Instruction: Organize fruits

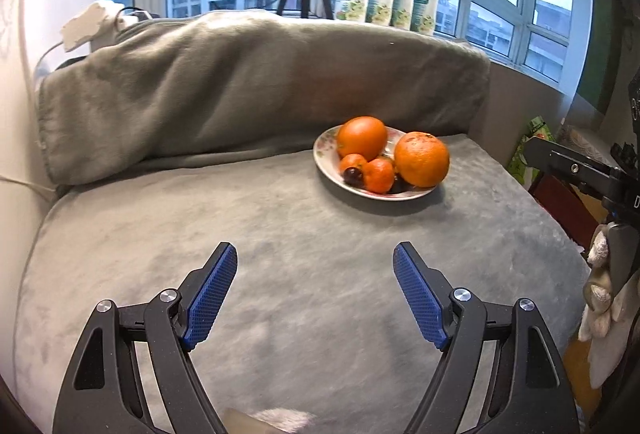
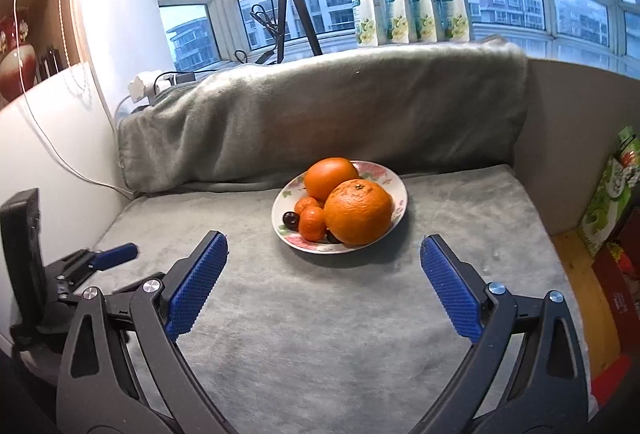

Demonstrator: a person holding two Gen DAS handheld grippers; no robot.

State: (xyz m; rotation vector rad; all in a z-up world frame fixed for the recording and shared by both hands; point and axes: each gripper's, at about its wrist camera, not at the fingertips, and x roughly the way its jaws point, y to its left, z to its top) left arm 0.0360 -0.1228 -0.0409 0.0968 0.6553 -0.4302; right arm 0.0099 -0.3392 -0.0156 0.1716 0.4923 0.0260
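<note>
Left wrist view: left gripper spread wide, holding nothing. Plate of fruit sits ahead and right of it on the soft grey cushion. Big orange overhangs the near rim; a nudge could roll it off.

Right wrist view: right gripper also wide apart, empty, plate just ahead. Small oranges and dark fruit are packed tight; reaching in may tip the plate on the yielding cushion.

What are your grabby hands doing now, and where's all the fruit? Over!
Left tool open, empty. Right tool open, empty. Oranges, small fruits all piled on plate, grey cushion. Nothing between tools and plate.
</note>
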